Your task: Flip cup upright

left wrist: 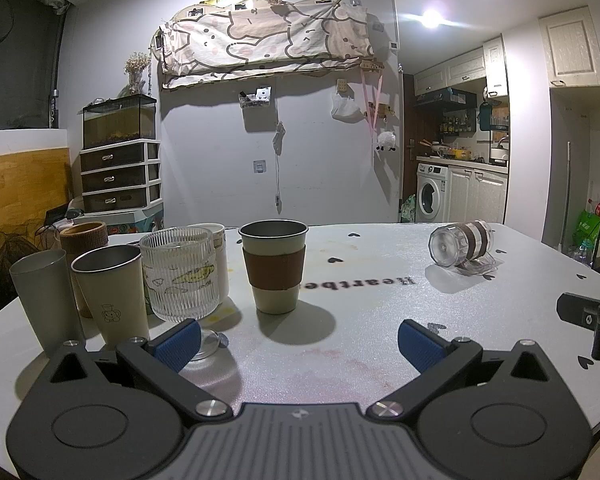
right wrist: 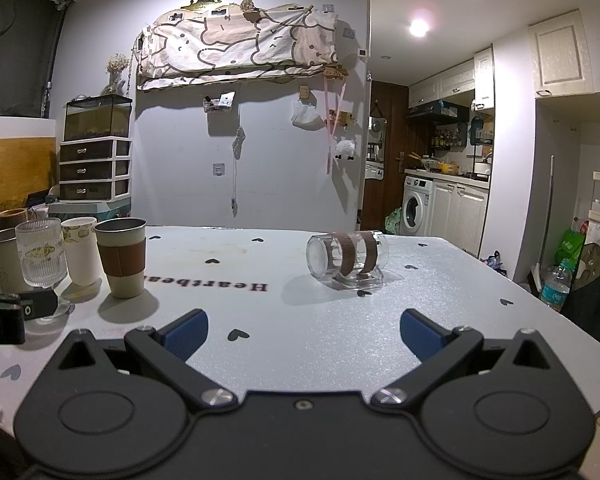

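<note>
Still pre-grasp | glass cup point(right wrist: 346, 260) lies sideways ahead of right gripper point(right wrist: 304, 334), jaws apart, empty | next: reach, clamp, tip upright | left gripper point(left wrist: 298, 344) jaws apart too

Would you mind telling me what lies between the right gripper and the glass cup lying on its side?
Only bare tabletop with small printed hearts, as the right wrist view shows; nothing stands between the open right gripper and the tipped glass cup.

Bare table point(right wrist: 300, 320) before toppled cup point(right wrist: 346, 260), mugs point(right wrist: 122, 256) crowding left
</note>
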`<action>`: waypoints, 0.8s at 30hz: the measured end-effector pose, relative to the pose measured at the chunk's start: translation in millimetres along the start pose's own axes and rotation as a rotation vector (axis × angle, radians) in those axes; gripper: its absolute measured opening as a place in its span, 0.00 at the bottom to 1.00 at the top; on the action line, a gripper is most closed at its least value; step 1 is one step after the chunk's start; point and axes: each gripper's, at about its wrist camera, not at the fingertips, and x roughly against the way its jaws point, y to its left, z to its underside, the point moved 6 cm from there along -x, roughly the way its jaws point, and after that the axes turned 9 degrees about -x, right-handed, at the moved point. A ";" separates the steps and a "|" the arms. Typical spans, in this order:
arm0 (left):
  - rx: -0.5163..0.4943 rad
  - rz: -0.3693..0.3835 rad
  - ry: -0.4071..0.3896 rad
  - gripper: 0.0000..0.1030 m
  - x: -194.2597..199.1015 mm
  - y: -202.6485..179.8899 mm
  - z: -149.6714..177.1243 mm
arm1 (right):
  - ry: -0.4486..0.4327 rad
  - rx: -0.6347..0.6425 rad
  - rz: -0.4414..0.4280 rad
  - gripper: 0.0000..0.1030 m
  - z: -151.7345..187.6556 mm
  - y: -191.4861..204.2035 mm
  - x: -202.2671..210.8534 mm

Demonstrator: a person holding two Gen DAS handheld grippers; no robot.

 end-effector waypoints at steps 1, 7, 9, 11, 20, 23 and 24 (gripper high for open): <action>0.000 0.000 0.000 1.00 -0.1 0.2 0.2 | 0.001 0.001 -0.002 1.00 0.6 1.1 -0.9; 0.003 0.000 0.002 1.00 -0.5 1.3 2.0 | -0.002 -0.003 -0.014 1.00 -6.7 4.9 -12.6; 0.006 0.000 0.004 1.00 0.1 3.0 0.9 | -0.005 -0.019 -0.014 1.00 -17.2 2.7 -19.4; 0.009 0.001 0.005 1.00 -0.5 4.6 5.4 | -0.011 -0.039 -0.007 1.00 -31.1 0.5 -30.2; 0.020 0.005 0.007 1.00 -3.1 9.8 12.5 | 0.027 -0.166 0.023 1.00 -93.1 -11.7 -116.7; 0.027 0.005 0.003 1.00 -1.5 12.8 14.6 | 0.037 -0.196 0.076 1.00 -106.5 -18.8 -153.6; 0.029 0.004 0.002 1.00 -1.1 13.6 15.3 | 0.052 -0.221 0.090 0.99 -110.4 -22.3 -166.1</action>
